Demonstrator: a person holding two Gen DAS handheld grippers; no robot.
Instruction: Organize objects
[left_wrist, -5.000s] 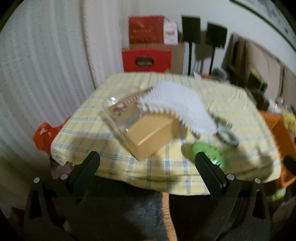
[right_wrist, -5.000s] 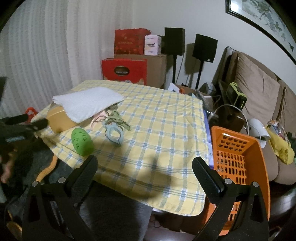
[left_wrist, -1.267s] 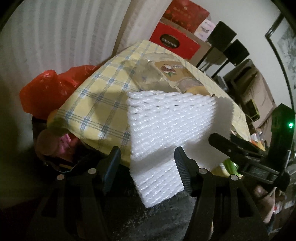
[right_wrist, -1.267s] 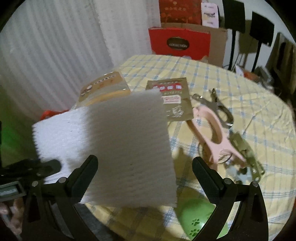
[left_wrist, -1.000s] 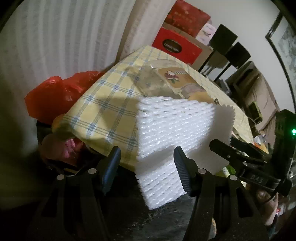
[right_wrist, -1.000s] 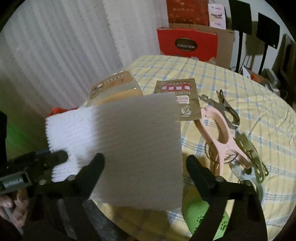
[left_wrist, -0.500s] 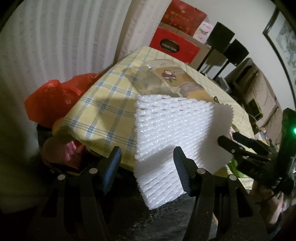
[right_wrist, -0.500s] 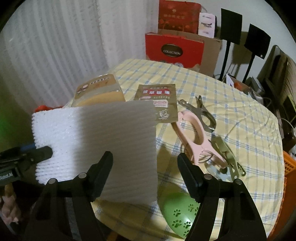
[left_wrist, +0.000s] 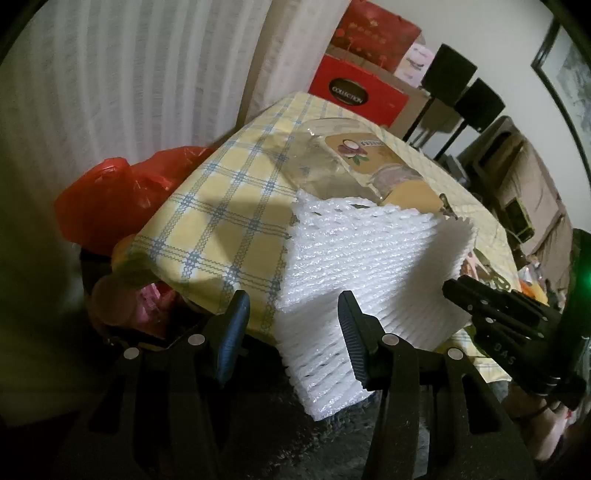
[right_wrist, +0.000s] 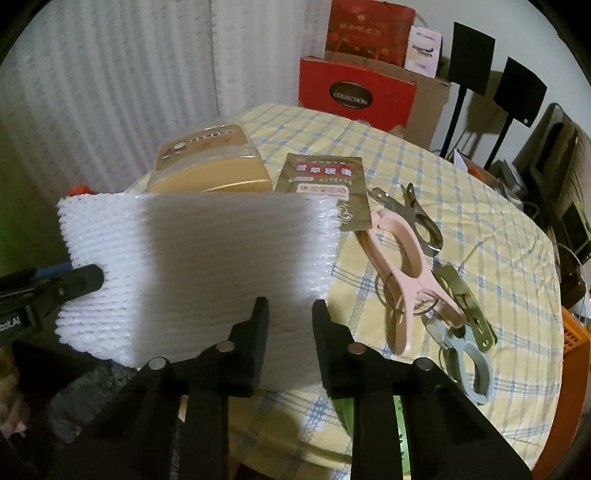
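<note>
foam sheet (right_wrist: 199, 273) | held off desk (right_wrist: 461, 236) for transfer | right gripper (right_wrist: 286, 314) jaws closing on 6 o'clock edge | left gripper (left_wrist: 293, 314) jaws closing around 9 o'clock edge

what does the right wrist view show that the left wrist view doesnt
Only the right wrist view shows the pink clip, the metal clips and the brown sachet.

Only the left wrist view shows the red plastic bag beside the table.

Both show the white foam sheet held over the checked tablecloth, the boxed snack pack, and the red Collection box. The right gripper's jaws are closing on the foam.
</note>
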